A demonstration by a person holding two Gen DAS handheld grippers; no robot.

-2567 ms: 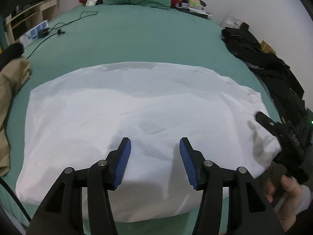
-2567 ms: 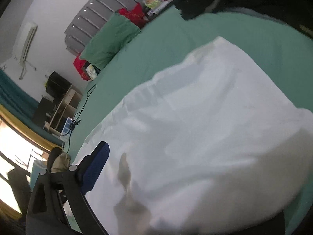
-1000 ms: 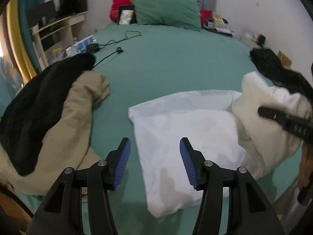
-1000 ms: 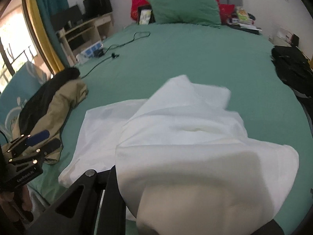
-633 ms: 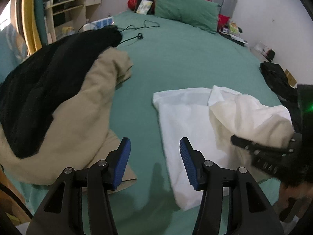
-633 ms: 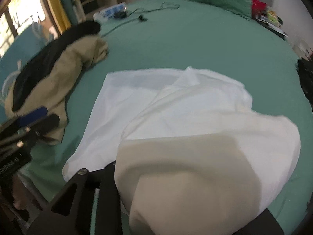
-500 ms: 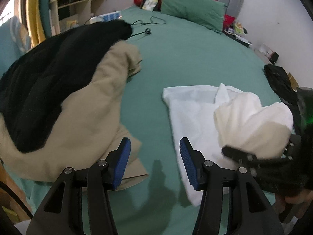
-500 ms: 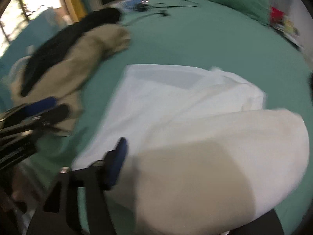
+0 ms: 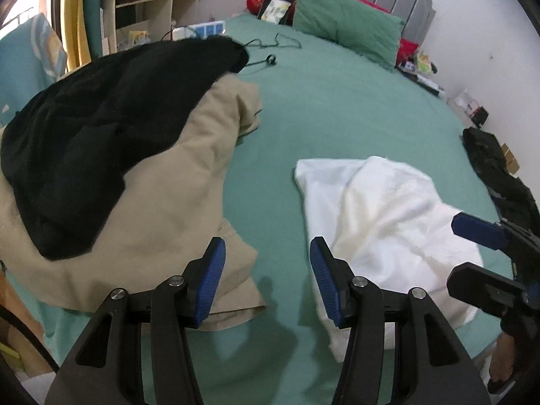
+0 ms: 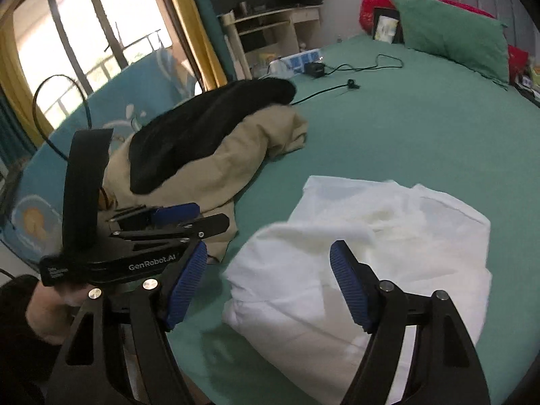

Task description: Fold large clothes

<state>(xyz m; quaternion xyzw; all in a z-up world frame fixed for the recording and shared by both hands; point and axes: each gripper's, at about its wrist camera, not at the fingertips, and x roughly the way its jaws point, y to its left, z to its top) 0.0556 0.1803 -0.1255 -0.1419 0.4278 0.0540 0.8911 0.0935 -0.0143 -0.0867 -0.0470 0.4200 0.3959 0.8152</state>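
Note:
A white garment (image 9: 384,222) lies loosely folded over on the green bed (image 9: 337,101); it also shows in the right wrist view (image 10: 388,253). My left gripper (image 9: 266,270) is open and empty above the bed's front edge, between the white garment and a beige garment (image 9: 162,222). My right gripper (image 10: 266,280) is open and empty just above the white garment's near edge. It also shows at the right of the left wrist view (image 9: 486,253). The left gripper also shows in the right wrist view (image 10: 189,217).
A black garment (image 9: 111,118) lies on the beige one at the left. A dark pile (image 9: 496,168) sits at the bed's right edge. A green pillow (image 9: 344,30), a cable (image 9: 270,50) and a shelf unit (image 9: 148,10) are at the back.
My right gripper carried one side of the white garment over to the left, then let it go; its jaws now stand open. My left gripper swung left toward the beige and black pile.

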